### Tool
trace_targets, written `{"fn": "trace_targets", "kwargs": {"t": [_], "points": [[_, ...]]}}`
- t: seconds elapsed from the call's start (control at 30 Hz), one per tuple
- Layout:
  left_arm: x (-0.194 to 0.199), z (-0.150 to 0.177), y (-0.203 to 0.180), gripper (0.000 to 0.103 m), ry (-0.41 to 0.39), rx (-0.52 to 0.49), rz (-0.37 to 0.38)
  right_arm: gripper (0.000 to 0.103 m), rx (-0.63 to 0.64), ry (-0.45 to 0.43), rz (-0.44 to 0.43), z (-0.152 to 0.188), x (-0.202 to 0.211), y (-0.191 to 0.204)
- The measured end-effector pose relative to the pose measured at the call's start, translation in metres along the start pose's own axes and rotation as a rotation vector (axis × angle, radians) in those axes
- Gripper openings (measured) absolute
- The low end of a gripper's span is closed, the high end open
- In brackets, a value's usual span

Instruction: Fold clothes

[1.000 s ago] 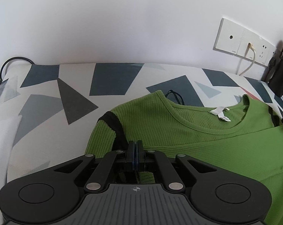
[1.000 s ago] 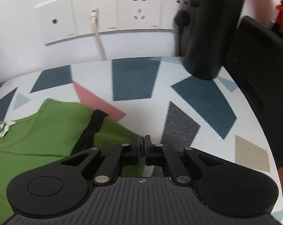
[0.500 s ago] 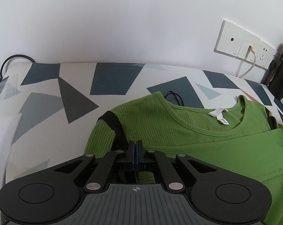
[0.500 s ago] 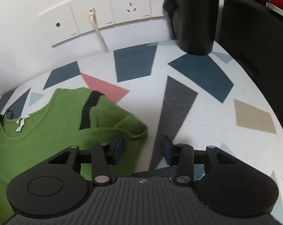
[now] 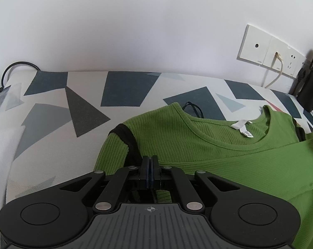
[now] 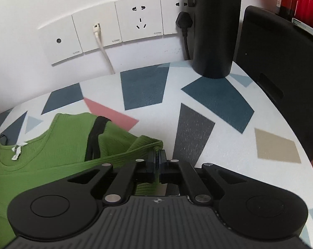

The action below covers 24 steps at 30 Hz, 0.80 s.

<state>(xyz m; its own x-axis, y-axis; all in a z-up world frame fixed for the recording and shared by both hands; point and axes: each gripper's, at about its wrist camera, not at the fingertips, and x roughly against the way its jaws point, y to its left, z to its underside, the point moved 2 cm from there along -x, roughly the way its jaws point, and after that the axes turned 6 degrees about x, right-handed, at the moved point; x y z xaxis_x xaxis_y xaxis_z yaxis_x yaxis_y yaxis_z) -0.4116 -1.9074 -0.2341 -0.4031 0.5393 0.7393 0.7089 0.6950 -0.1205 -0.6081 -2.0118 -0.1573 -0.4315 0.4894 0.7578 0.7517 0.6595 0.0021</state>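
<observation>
Half a second ago open, right hand-held gripper [image 6: 158, 157] now pinches the green top's [image 5: 229, 145] folded hem; left hand-held gripper [image 5: 149, 167] clamps the hem beside the sleeve, on the surface [image 5: 125, 91].

The right gripper [image 6: 159, 161], clamped a second ago and spread wide half a second ago with nothing between its fingers, is now closed on the folded edge of the green top [image 6: 52, 151], at the corner of that fold lying on the side toward the black cylinder [image 6: 215, 29]. Over the same second its camera view has shifted, so that the top's neckline and white label [image 6: 16, 150] show more fully. In the left wrist view the folded-over layer of the top [image 5: 249, 166] has settled slightly lower below the neckline.
</observation>
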Motion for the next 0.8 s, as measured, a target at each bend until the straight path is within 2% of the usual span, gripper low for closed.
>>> {"fn": "trace_targets", "kwargs": {"t": [0.17, 0.2, 0.23, 0.3, 0.33, 0.43, 0.5, 0.63, 0.7, 0.8], "points": [[0.003, -0.001, 0.001, 0.005, 0.006, -0.018, 0.020, 0.005, 0.013, -0.010, 0.026, 0.003, -0.006, 0.004], [0.008, -0.001, 0.003, 0.018, 0.007, -0.024, 0.041, 0.014, 0.015, -0.012, 0.036, 0.005, -0.004, 0.006], [0.012, -0.001, 0.004, 0.027, 0.008, -0.029, 0.062, 0.028, 0.018, -0.015, 0.046, 0.006, 0.000, 0.008], [0.020, 0.000, 0.008, 0.057, 0.010, -0.040, 0.104, 0.041, 0.024, -0.030, 0.056, 0.009, 0.010, 0.011], [0.030, 0.001, 0.011, 0.061, -0.004, -0.056, 0.100, 0.045, 0.029, -0.052, 0.043, 0.011, 0.018, 0.013], [0.060, 0.009, 0.027, 0.062, -0.019, -0.088, 0.105, 0.057, 0.043, -0.093, 0.027, 0.020, 0.040, 0.019], [0.077, 0.021, 0.044, 0.062, 0.021, -0.074, 0.130, 0.059, 0.051, -0.107, 0.013, 0.030, 0.051, 0.025], [0.106, 0.058, 0.066, 0.065, 0.116, -0.060, 0.131, 0.062, 0.033, -0.103, -0.007, 0.050, 0.068, 0.037], [0.118, 0.078, 0.072, 0.072, 0.154, -0.059, 0.121, 0.062, -0.001, -0.090, -0.020, 0.059, 0.074, 0.042], [0.133, 0.106, 0.077, 0.076, 0.196, -0.072, 0.080, 0.062, -0.037, -0.072, -0.024, 0.069, 0.079, 0.047]]}}
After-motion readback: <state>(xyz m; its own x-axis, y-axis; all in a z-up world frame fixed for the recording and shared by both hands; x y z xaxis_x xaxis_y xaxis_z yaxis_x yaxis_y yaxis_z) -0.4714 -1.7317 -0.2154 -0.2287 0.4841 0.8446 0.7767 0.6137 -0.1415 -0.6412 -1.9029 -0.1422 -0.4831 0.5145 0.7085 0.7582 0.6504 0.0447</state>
